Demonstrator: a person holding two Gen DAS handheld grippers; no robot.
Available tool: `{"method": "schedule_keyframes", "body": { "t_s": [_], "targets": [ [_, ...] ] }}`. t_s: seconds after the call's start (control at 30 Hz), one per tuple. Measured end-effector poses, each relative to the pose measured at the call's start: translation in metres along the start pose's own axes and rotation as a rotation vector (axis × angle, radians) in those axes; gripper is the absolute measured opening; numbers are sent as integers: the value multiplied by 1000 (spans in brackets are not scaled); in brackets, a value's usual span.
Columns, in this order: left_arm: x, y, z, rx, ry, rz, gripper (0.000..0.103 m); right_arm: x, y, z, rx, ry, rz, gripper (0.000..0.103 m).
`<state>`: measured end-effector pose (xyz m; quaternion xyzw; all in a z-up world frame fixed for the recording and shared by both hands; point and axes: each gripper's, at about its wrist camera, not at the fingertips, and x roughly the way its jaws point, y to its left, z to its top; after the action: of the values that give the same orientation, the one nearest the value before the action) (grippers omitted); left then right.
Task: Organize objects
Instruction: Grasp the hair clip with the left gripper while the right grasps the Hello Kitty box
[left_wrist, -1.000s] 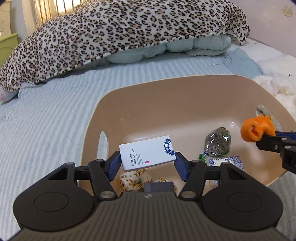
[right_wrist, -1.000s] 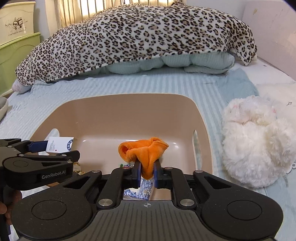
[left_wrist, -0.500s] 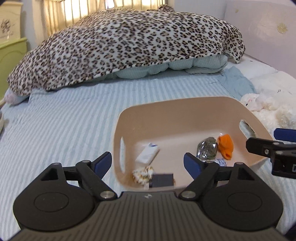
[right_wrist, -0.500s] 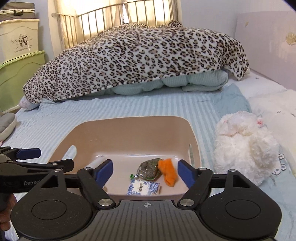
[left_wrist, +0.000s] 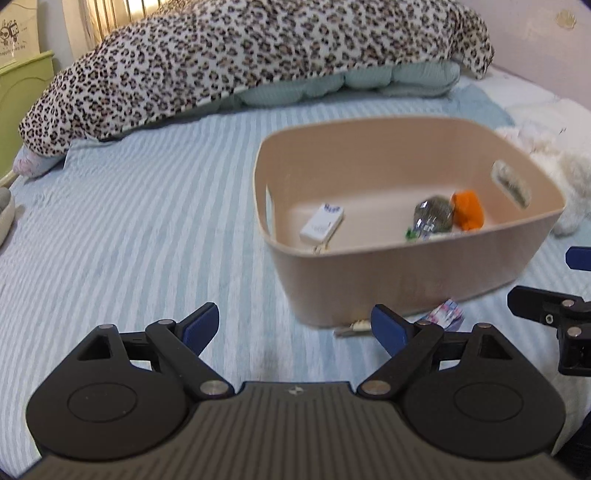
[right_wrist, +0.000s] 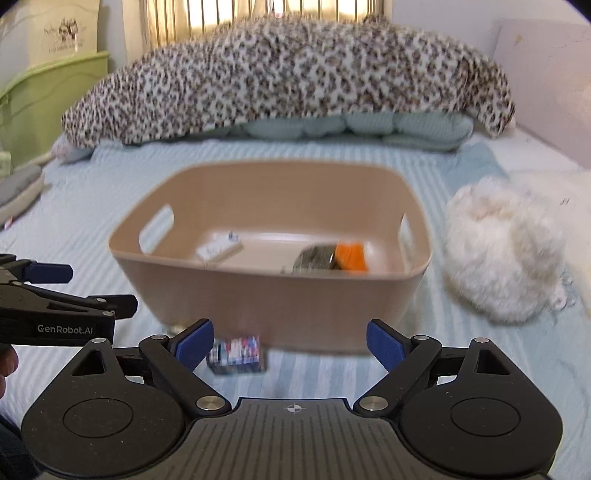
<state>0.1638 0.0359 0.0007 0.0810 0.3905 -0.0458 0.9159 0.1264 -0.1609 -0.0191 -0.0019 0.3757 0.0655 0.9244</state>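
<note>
A beige plastic tub (left_wrist: 424, 280) (right_wrist: 280, 295) stands on the striped bed. Inside lie a white box (left_wrist: 320, 223) (right_wrist: 218, 248), a clear bag of dark herbs (left_wrist: 434, 215) (right_wrist: 314, 258) and an orange cloth (left_wrist: 468, 209) (right_wrist: 351, 256). A small colourful packet (left_wrist: 445, 314) (right_wrist: 236, 354) lies on the bed just in front of the tub, with a small pale object (left_wrist: 354, 326) beside it. My left gripper (left_wrist: 295, 326) is open and empty, held back from the tub. My right gripper (right_wrist: 290, 343) is open and empty, just above the packet's near side.
A leopard-print blanket (left_wrist: 240, 59) (right_wrist: 295, 74) over a pale quilt lies across the far bed. A white fluffy toy (right_wrist: 502, 251) (left_wrist: 554, 166) sits right of the tub. Green drawers (right_wrist: 44, 99) stand far left. Striped sheet (left_wrist: 129, 240) spreads left of the tub.
Both grippers let go: the white box and the orange cloth now lie in the tub. Both grippers opened and drew back and down, so the tub's front wall and the packet show.
</note>
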Motion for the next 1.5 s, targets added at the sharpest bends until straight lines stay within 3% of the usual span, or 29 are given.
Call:
{"method": "schedule_keyframes", "body": {
  "t_s": [0.23,0.63,0.8,1.0,1.2,1.37,1.5],
  "targets": [
    [28,-2,-14,21,43,22,90,38,3,-23,-5,103,-2,91],
    [64,1,-10,-3,127,15,90,85,20,-36,-13,202,62,91],
    [71,2,-10,-25,167,-16,90,91,24,-32,-6,177,56,91],
    [71,2,-7,-82,216,-94,90,87,15,-30,13,171,-11,88],
    [72,-11,-6,-58,213,-134,90,77,-12,-35,77,181,-19,88],
    [85,-19,-14,-60,204,-127,90,73,-19,-39,58,173,-26,89],
    [90,-26,-19,-38,156,-107,96,74,-20,-39,57,174,-21,89]
  ]
}}
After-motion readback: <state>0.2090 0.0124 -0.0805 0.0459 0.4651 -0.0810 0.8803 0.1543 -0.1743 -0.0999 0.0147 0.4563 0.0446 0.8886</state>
